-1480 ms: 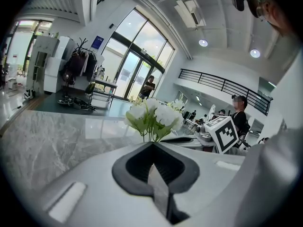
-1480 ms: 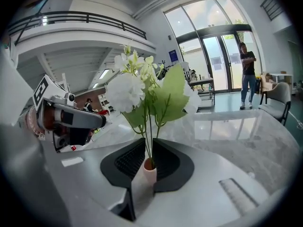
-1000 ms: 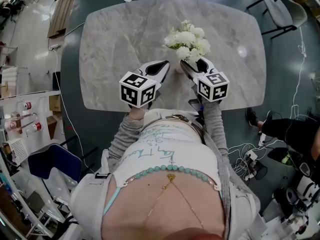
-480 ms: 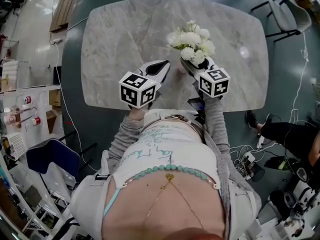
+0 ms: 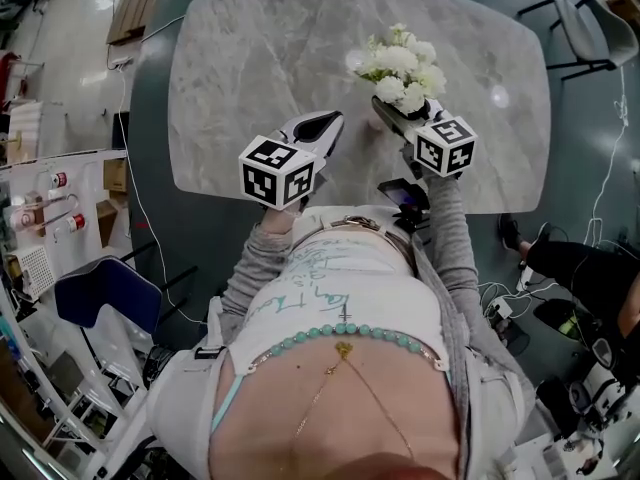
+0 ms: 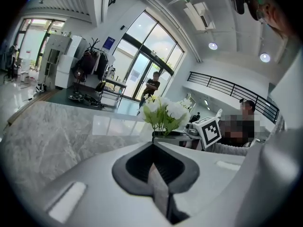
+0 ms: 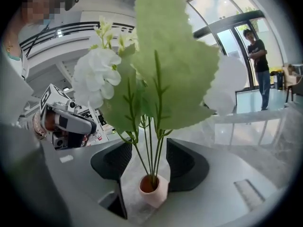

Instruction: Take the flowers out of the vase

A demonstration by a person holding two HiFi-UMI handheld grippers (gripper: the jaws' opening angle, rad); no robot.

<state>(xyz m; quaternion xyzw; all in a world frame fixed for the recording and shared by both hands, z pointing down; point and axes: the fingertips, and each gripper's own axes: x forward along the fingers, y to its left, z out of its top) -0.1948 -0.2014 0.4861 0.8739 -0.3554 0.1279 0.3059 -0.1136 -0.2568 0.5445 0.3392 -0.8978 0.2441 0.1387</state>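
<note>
White flowers (image 5: 403, 64) with green leaves stand in a small pink vase (image 7: 153, 191) on the marble table (image 5: 250, 58). In the right gripper view the thin stems (image 7: 150, 155) rise between the two dark pads of my right gripper (image 7: 149, 150). Its jaws stand apart on either side and touch neither the stems nor the vase, so it is open. In the head view my right gripper (image 5: 392, 112) reaches in under the blooms. My left gripper (image 5: 328, 124) hovers just left of the vase, shut and empty. In the left gripper view the flowers (image 6: 164, 112) show beyond my left gripper (image 6: 152, 148).
The table's near edge (image 5: 330, 200) runs just in front of the person's body. A chair (image 5: 580, 23) stands off the far right corner. Shelving with spools (image 5: 50, 228) is at the left, and cables lie on the floor (image 5: 500, 308) at the right.
The head view has shifted, so the table and flowers sit further right and higher. My right gripper has stayed under the blooms. The left gripper keeps its place beside it.
</note>
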